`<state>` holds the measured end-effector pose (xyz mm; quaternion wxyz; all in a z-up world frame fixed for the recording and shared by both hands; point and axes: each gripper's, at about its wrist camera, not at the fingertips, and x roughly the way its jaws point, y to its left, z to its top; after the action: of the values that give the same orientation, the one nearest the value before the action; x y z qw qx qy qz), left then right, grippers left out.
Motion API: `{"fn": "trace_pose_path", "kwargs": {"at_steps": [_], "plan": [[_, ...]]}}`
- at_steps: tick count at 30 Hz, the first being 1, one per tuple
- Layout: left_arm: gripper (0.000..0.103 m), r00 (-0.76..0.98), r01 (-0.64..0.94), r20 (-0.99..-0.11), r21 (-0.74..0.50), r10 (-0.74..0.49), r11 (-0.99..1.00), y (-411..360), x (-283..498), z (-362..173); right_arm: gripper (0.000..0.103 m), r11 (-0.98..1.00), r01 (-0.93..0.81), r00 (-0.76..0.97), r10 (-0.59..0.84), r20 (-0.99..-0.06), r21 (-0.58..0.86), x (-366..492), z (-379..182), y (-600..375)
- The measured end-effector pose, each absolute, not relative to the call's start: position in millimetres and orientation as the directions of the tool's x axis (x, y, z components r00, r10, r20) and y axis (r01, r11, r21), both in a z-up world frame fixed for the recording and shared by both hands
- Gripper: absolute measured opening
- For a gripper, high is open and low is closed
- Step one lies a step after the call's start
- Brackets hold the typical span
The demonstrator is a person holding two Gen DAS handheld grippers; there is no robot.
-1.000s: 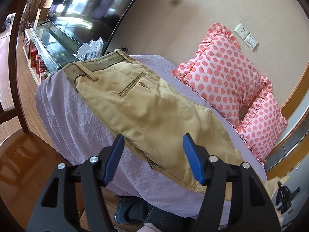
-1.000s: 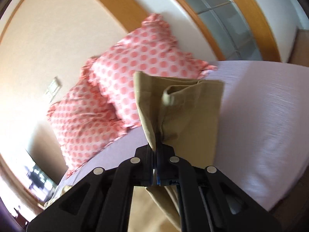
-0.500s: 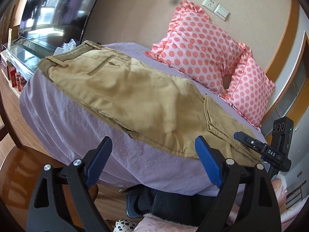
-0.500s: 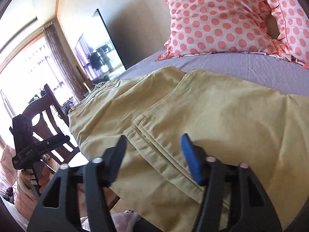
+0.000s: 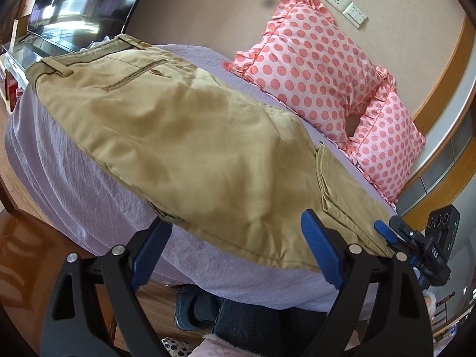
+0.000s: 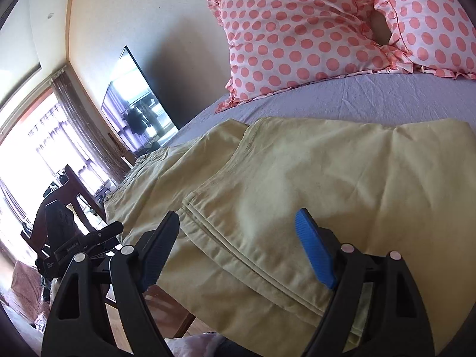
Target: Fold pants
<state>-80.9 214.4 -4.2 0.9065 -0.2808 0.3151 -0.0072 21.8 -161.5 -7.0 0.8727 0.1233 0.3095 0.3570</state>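
Observation:
Khaki pants lie along the near edge of a bed, waistband at the far left, the legs folded back over themselves at the right. My left gripper is open and empty, just off the bed edge by the middle of the pants. My right gripper is open and empty, hovering over the folded leg hem. The right gripper also shows in the left wrist view, and the left gripper shows in the right wrist view.
The bed has a lilac sheet. Two pink polka-dot pillows lean on the wall behind the pants. A TV on a glass stand is at the far left. A wooden chair stands beside the bed. The person's legs are below.
My right gripper let go of the lifted pant legs and opened; the legs now lie folded on the bed. My left gripper swung right, then back closer to the pants.

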Motion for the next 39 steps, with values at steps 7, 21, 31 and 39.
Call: {"fn": "trace_pose_path", "kwargs": {"at_steps": [7, 21, 31, 39], "plan": [[0.088, 0.803, -0.312, -0.591, -0.522, -0.073, 0.794, 255.6, -70.1, 7.6, 0.082, 0.709, -0.536, 0.547, 0.705, -0.451, 0.459, 22.8, -11.7, -164.2], [0.087, 0.776, -0.433, -0.631, -0.553, -0.019, 0.712, 298.5, -54.3, 28.8, 0.083, 0.701, -0.538, 0.546, 0.713, -0.440, 0.468, 23.7, -16.0, -168.1], [0.074, 0.747, -0.492, -0.664, -0.519, 0.033, 0.699, 309.4, -37.6, 28.8, 0.083, 0.667, -0.555, 0.541, 0.743, -0.393, 0.497, 20.9, -15.7, -176.3], [0.009, 0.735, -0.525, -0.659, -0.404, 0.160, 0.749, 304.5, -30.8, 56.4, 0.083, 0.639, -0.550, 0.561, 0.760, -0.329, 0.537, 20.6, -13.0, -200.4]]}}
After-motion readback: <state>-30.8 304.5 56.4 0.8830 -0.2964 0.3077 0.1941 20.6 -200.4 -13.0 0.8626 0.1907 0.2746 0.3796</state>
